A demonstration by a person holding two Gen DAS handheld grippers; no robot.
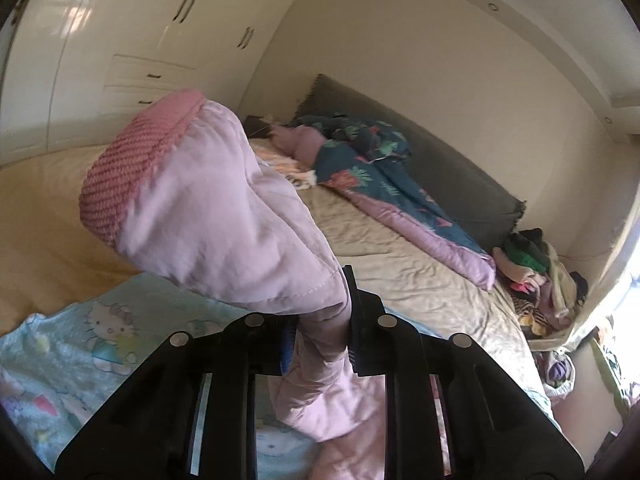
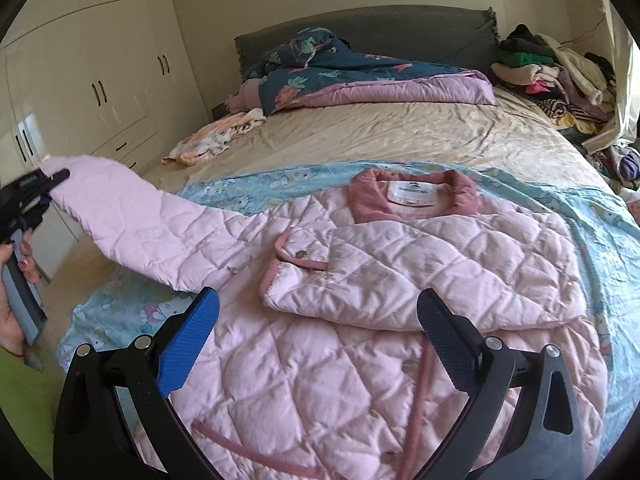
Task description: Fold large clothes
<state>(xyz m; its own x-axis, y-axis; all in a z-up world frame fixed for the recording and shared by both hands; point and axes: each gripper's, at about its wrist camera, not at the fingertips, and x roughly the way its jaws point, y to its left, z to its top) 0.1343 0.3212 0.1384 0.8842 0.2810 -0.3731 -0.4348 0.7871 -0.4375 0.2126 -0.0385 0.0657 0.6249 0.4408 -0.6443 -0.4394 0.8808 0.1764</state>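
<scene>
A pink quilted jacket (image 2: 360,360) lies face up on a light blue cartoon blanket (image 2: 600,216) on the bed, its darker pink collar (image 2: 412,196) towards the headboard. One sleeve (image 2: 420,272) lies folded across the chest. My left gripper (image 2: 56,178) at the far left is shut on the other sleeve (image 2: 132,224) near its end and holds it stretched out above the bed edge. In the left wrist view that sleeve (image 1: 208,200) bulges up from the shut gripper (image 1: 320,336), its knitted cuff (image 1: 132,168) on top. My right gripper (image 2: 316,336) hovers open over the jacket's lower front, holding nothing.
A dark floral quilt (image 2: 340,72) lies bunched by the grey headboard (image 2: 360,28). A pile of clothes (image 2: 560,76) fills the far right corner. An orange and white cloth (image 2: 216,136) lies at the left edge. Cream wardrobes (image 2: 100,72) stand left. A hand (image 2: 16,280) grips the left tool.
</scene>
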